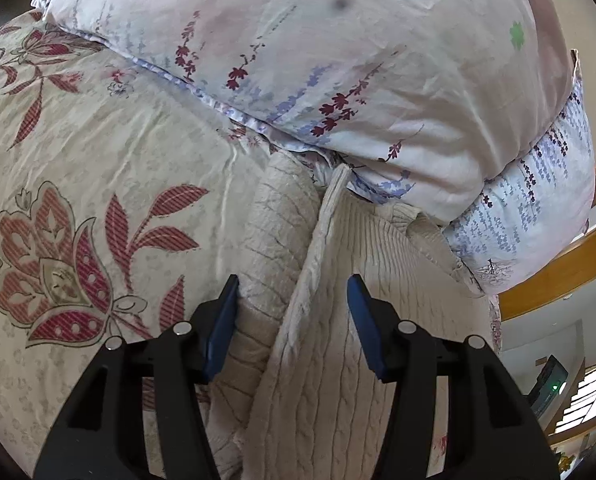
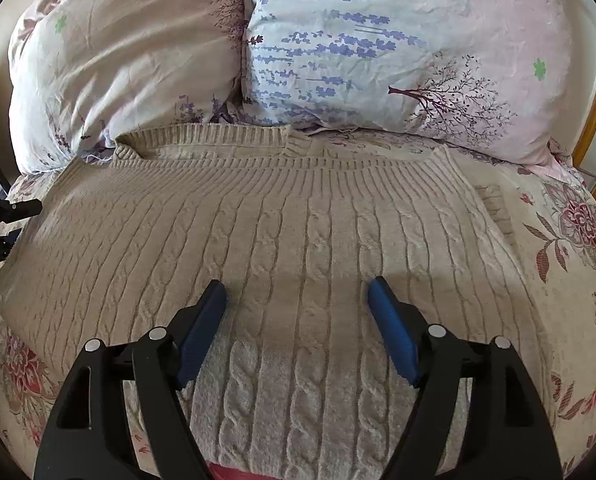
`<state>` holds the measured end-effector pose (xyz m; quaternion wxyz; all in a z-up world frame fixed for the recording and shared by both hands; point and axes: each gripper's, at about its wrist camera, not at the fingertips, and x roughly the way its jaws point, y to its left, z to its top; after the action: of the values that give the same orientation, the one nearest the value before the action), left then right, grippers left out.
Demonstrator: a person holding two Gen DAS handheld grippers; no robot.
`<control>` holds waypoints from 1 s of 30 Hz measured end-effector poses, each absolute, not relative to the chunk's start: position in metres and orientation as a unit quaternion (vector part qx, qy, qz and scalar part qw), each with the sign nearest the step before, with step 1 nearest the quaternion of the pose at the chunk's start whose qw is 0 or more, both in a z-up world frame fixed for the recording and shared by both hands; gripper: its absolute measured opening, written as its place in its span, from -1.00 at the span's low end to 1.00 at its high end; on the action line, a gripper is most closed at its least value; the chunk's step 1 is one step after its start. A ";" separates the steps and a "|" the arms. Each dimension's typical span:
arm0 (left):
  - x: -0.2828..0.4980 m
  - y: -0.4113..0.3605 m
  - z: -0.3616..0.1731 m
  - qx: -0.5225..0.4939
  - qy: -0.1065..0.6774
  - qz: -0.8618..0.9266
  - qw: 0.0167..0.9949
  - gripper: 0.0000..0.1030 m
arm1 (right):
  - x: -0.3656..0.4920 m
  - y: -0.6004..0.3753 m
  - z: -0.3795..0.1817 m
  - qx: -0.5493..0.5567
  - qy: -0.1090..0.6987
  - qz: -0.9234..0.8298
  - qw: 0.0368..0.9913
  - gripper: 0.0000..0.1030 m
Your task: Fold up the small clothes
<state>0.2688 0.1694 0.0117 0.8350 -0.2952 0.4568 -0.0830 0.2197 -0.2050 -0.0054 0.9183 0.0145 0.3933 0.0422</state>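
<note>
A beige cable-knit sweater [image 2: 282, 232] lies flat on the bed, its ribbed band toward the pillows. My right gripper [image 2: 298, 296] is open and hovers just above the sweater's middle, empty. In the left wrist view the sweater's edge [image 1: 322, 280] runs up between the fingers of my left gripper [image 1: 293, 292], which is open and straddles a folded ridge of knit. The left gripper also shows in the right wrist view [image 2: 2, 220] at the sweater's left edge.
Two floral pillows [image 2: 378, 48] [image 2: 118, 60] lie just behind the sweater. The bed has a cream sheet with red flowers [image 1: 78, 240]. A yellow wooden bed frame [image 1: 558, 276] runs along the right. A bit of red cloth [image 2: 234, 474] shows at the near edge.
</note>
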 end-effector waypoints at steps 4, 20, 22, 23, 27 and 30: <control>0.270 0.167 0.011 -0.297 0.457 -0.085 0.834 0.04 | 0.220 -0.206 -0.006 0.013 0.393 0.045 0.918 0.48; 0.264 0.157 0.027 -0.376 0.437 -0.134 0.806 -0.62 | 0.221 -0.208 -0.003 0.027 0.393 0.054 0.918 0.49; 0.262 0.152 0.037 -0.377 0.429 -0.143 0.808 -0.64 | 0.221 -0.208 -0.003 0.028 0.392 0.054 0.918 0.49; 0.261 0.150 0.040 -0.377 0.426 -0.147 0.809 -0.65 | 0.220 -0.207 -0.003 0.028 0.391 0.054 0.918 0.49; 0.254 0.136 0.057 -0.378 0.410 -0.163 0.814 -0.67 | 0.215 -0.215 0.002 0.056 0.385 0.068 0.919 0.49; 0.249 0.125 0.071 -0.381 0.397 -0.175 0.816 -0.69 | 0.202 -0.237 0.012 0.126 0.358 0.101 0.919 0.49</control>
<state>0.2493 0.1246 0.0713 0.8164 -0.3810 0.3971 -0.1750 0.2020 -0.2367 0.0117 0.9195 0.1259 0.3584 0.1012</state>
